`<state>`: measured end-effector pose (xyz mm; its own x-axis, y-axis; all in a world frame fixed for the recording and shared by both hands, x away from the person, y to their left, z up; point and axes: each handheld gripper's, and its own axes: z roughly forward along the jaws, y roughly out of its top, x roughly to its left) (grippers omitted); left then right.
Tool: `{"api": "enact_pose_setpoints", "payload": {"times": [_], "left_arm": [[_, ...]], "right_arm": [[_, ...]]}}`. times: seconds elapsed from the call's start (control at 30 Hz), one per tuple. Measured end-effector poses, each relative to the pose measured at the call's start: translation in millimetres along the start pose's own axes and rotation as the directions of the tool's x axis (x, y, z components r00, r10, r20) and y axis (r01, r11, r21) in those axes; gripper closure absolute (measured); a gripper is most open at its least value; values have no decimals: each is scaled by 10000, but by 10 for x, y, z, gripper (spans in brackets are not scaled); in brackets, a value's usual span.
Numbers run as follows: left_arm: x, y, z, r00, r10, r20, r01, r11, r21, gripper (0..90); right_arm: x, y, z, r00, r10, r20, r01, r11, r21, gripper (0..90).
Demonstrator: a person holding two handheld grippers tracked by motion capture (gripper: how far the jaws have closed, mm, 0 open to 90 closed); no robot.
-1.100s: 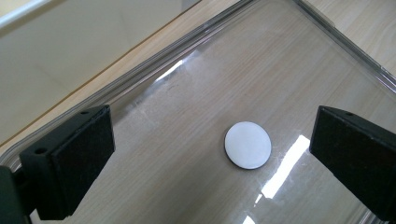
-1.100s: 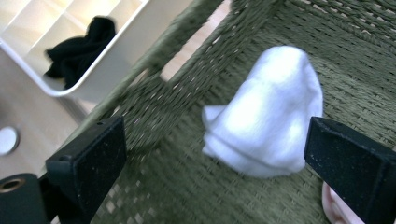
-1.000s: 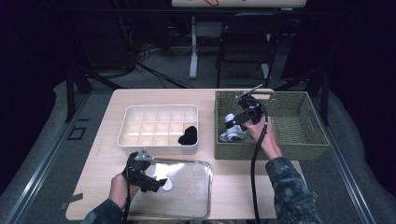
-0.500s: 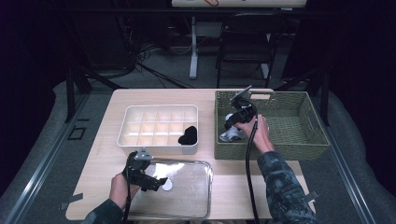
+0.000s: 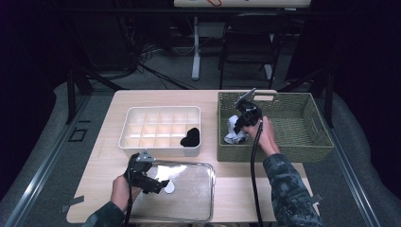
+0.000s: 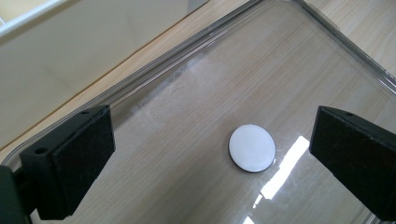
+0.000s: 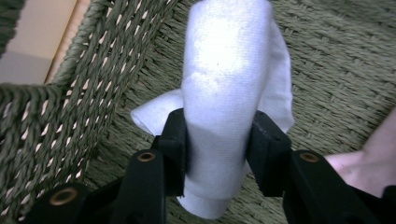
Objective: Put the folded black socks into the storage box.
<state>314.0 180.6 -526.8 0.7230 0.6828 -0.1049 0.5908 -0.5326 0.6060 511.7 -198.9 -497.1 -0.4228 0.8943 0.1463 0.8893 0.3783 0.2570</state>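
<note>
A rolled white sock (image 7: pixel 229 93) lies in the near left corner of a green woven basket (image 5: pixel 302 142). My right gripper (image 7: pixel 218 144) has just been closing, and its pads now press both sides of the sock (image 5: pixel 232 132). In the high view that gripper (image 5: pixel 242 124) points down into the basket. My left gripper (image 5: pixel 158 185) rests over a clear plastic lid (image 5: pixel 189 198) at the table's front. Its jaws stand open around nothing, above a white round disc (image 6: pixel 252 148) on the lid (image 6: pixel 196 93).
A white divided tray (image 5: pixel 161 142) sits left of the basket, with a black sock (image 5: pixel 191 137) in its near right compartment. The basket's inside (image 5: pixel 293 125) to the right of the sock is bare weave. Chairs and stands fill the dark area beyond the table.
My right gripper has sunk a little into the basket's corner and closed on the white sock. The left gripper has stayed put.
</note>
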Motion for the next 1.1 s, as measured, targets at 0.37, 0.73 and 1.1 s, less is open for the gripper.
{"api": "enact_pose_setpoints", "payload": {"times": [0.37,0.73,1.1], "left_arm": [[-10,5,-1,10000,6,50,-6,10000,-10,1],[-22,20,3,9999,140,-34,-140,9999,-42,1],[-18,20,13,9998,169,93,-168,9999,-39,1]], "right_arm": [[55,-58,-341,9991,-423,78,426,9985,-355,659],[150,-90,-618,9961,-878,89,881,9947,-528,662],[278,-114,-743,9931,-1159,179,1168,9915,-574,671]]}}
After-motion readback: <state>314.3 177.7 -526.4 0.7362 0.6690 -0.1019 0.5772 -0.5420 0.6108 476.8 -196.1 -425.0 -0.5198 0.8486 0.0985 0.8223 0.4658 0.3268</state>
